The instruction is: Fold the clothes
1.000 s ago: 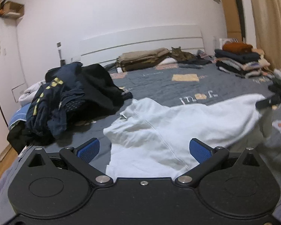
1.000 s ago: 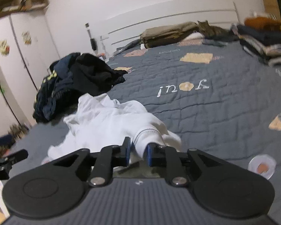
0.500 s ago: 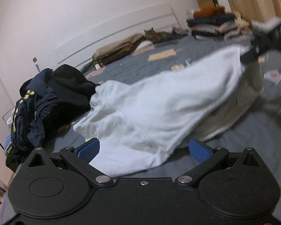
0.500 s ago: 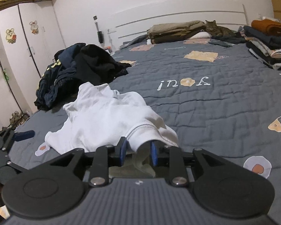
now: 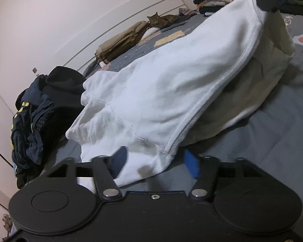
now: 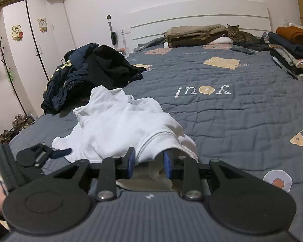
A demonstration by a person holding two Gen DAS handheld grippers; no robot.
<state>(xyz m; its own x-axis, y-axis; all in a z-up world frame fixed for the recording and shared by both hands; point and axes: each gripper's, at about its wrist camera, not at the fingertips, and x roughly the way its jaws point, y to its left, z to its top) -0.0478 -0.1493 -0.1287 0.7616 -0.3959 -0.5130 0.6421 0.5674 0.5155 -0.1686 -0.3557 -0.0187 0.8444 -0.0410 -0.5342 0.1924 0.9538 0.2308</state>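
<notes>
White garment lies on the bed, part lifted, part bunched on the quilt. Exact kind of garment unclear; thick white fabric with a stitched hem.

Right claw: clenched on a hem edge of the white garment, cloth pinched between the blue pads. In the left wrist view this claw holds that edge up off the quilt, so the fabric hangs like a tent, inside showing underneath.

Left claw: fingers spread, released, holding nothing. It sits at the near lower corner of the white garment; one blue pad is beside the cloth, the other partly behind it. Judged to be lining up for a second grip, not certain.

Around the white garment: dark clothes heap just beyond its far end; folded stack well apart at the bed's far side; a cat farther off by the headboard, next to a tan pile.

Risks:
- Left claw closing on two layers at the corner, since the hem is doubled there; the spread would then twist.
- Right claw's bite is on a narrow edge; a hard pull could slip it free.
- Far end of the white garment is close to the dark clothes heap; dragging may snag or pull a dark item along.
- Bunched middle may hide a sleeve, giving a lopsided fold.
</notes>
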